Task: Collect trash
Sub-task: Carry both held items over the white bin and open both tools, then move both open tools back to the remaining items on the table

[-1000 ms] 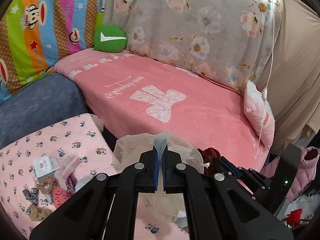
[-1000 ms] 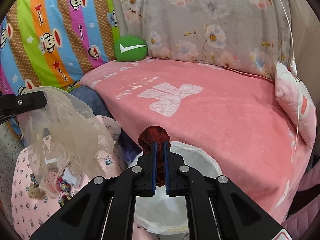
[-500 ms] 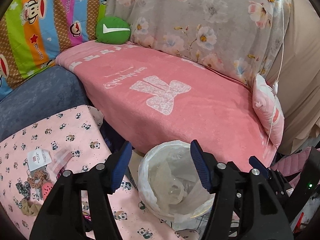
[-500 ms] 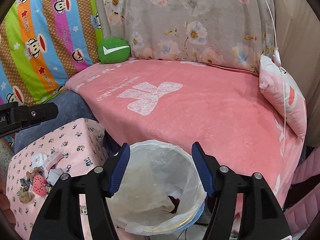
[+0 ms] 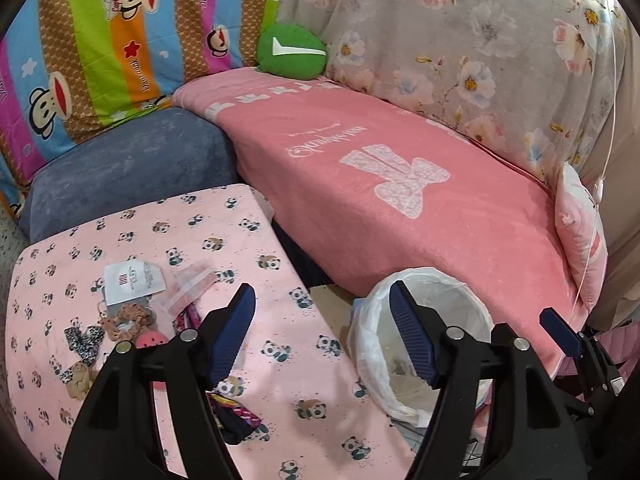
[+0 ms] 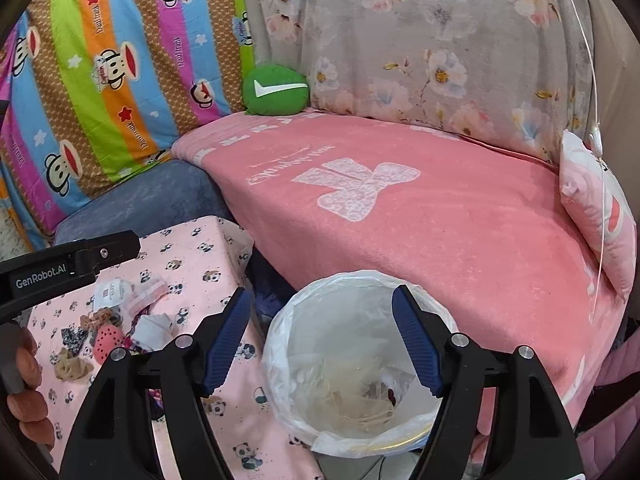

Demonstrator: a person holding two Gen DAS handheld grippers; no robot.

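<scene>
A round bin with a white liner [image 5: 440, 276] [image 6: 360, 276] stands between the panda-print table and the pink sofa. In it lie a crumpled clear plastic bag [image 6: 352, 364] and a dark red bit [image 6: 391, 394]. My right gripper [image 6: 322, 292] hangs over the bin with its jaws opening and nothing between them. My left gripper [image 5: 320, 288] is over the table's right edge beside the bin, jaws also opening and empty. Left of it lies a small heap: a paper tag [image 5: 132, 280], a clear sachet [image 5: 192, 284], a brown scrunchie [image 5: 126, 320] and a dark striped wrapper [image 5: 236, 416].
The table with the pink panda cloth [image 5: 224, 240] stands against a blue-grey cushion [image 5: 128, 172]. The sofa's pink blanket [image 5: 400, 208] bears a green round cushion [image 5: 292, 52] and a pink pillow [image 5: 580, 232]. A hand [image 6: 24, 380] holds the left gripper's handle.
A second ago the left gripper was shut on the clear bag and the right on a dark red thing. Both opened, both things now lie in the bin, and the left gripper moved left and down.
</scene>
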